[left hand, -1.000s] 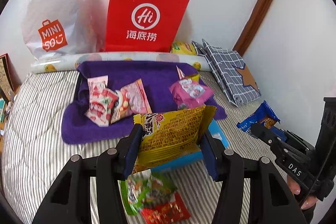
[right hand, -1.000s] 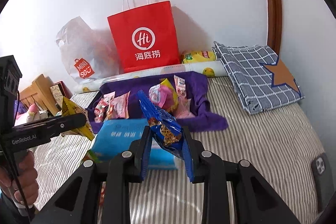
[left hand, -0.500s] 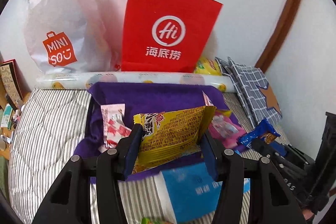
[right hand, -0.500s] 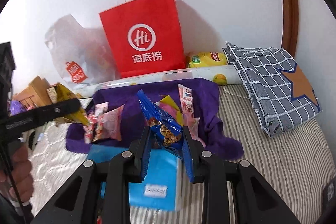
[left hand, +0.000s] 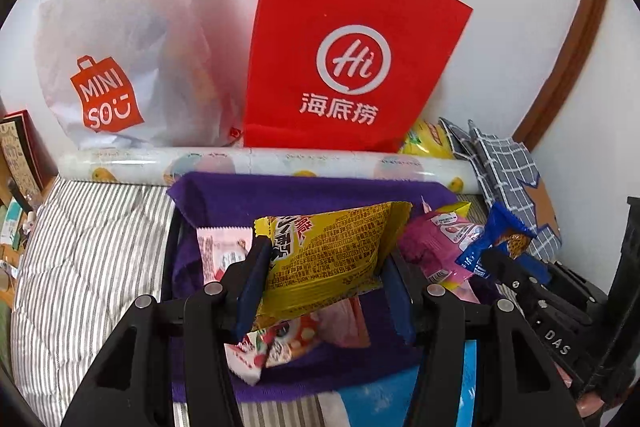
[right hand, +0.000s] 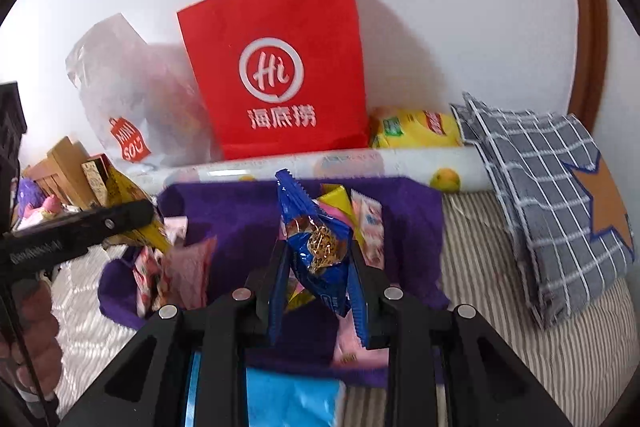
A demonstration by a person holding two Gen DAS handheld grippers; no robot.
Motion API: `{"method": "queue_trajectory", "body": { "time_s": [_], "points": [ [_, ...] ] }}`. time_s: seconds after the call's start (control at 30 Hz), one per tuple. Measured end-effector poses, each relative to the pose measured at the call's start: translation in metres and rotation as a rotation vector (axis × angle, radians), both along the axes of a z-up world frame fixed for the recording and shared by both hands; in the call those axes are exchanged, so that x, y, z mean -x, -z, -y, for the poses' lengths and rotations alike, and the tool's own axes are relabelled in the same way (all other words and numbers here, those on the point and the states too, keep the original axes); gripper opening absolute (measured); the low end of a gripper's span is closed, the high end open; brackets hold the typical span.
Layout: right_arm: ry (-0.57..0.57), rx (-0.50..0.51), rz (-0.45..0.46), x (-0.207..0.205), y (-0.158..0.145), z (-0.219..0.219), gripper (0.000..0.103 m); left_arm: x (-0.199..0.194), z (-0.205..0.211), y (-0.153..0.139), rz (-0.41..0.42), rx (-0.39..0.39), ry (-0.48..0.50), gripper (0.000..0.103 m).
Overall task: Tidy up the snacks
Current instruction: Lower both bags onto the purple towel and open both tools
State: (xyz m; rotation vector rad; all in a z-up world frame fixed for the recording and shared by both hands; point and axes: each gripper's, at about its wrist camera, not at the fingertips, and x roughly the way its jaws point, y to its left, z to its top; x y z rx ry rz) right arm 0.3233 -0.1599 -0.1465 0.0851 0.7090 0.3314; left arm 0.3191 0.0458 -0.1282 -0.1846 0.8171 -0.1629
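Snacks are travelling with me: over the last second I am carrying both packets from above the blue box at the near edge of the bed to above the purple cloth (left hand: 304, 195), whose far wall is now close ahead. My left gripper (left hand: 324, 283) is clamping the yellow packet (left hand: 332, 251), my right gripper (right hand: 318, 287) is pinching the blue packet (right hand: 316, 251), and neither grip is loosening. Pink packets (right hand: 188, 267) are already lying on the cloth below. I am judging both snacks almost over their drop spot, so letting go comes next.
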Motion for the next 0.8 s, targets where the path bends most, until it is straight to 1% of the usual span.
{"method": "queue_trajectory", "body": {
  "time_s": [0.1,0.3,0.47,0.63,0.73,0.8],
  "points": [
    [-0.021,-0.024,0.008,-0.002,0.002,-0.002,0.027,-0.003,-0.003,0.008,-0.001,-0.006,-0.014,0.054],
    [-0.047,-0.016,0.01,0.002,0.005,-0.001,0.027,-0.003,-0.01,0.023,-0.031,-0.011,-0.026,0.054],
    [-0.026,0.012,0.008,0.002,0.009,0.006,0.028,-0.001,-0.01,0.024,-0.03,-0.009,-0.026,0.054],
    [0.012,-0.02,-0.036,-0.001,0.014,0.021,0.028,-0.001,-0.008,0.025,-0.024,-0.03,-0.03,0.054],
    [0.046,0.047,-0.062,-0.004,0.023,0.017,0.028,-0.003,-0.008,0.029,-0.032,-0.034,-0.037,0.054],
    [0.038,0.07,-0.064,-0.003,0.026,0.014,0.027,-0.003,-0.008,0.03,-0.037,-0.025,-0.034,0.054]
  ]
}}
